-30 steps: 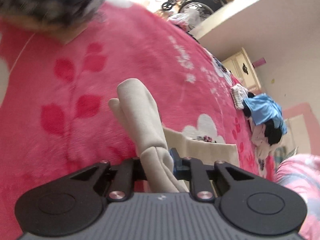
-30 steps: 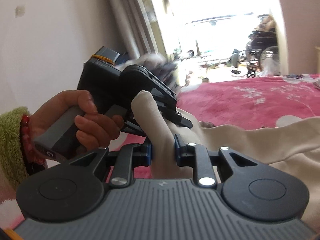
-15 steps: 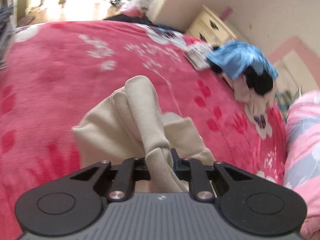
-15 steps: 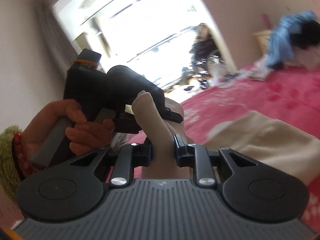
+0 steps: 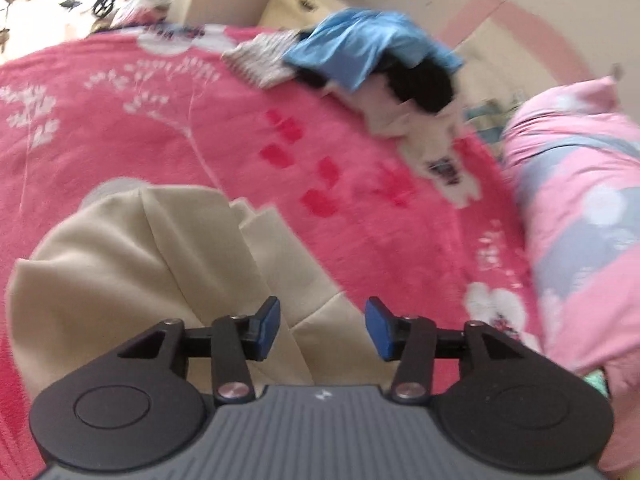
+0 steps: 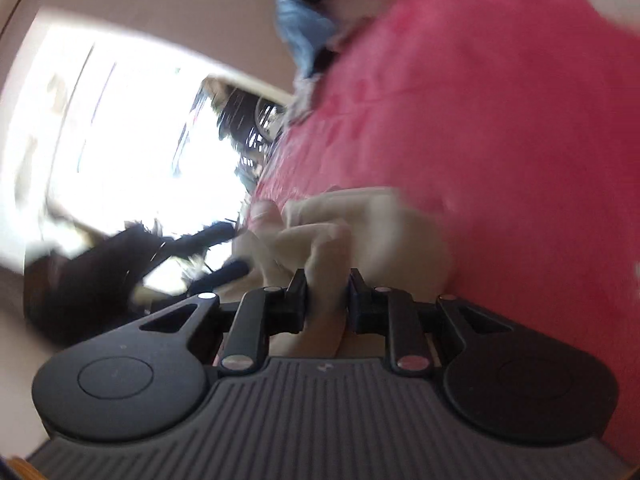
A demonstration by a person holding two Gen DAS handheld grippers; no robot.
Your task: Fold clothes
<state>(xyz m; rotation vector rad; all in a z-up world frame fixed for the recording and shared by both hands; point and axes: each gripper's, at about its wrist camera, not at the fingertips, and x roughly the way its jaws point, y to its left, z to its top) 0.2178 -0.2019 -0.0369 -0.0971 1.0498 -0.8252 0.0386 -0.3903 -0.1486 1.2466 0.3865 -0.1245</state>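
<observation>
A beige garment lies folded in layers on the pink bedspread, low and left in the left wrist view. My left gripper hovers over the garment's right edge. Its jaws are opening, and the blue pads touch no cloth. In the blurred, tilted right wrist view, my right gripper is shut on a bunched fold of the same beige garment, which rests against the pink bedspread.
A heap of clothes with a blue top, a black piece and a striped cloth lies at the bed's far side. A pink and grey pillow fills the right. A cream cabinet stands beyond the bed.
My left gripper has let go of the beige fold, which now lies flat on the bed. The right gripper has rolled and dropped towards the bedspread, still gripping cloth.
</observation>
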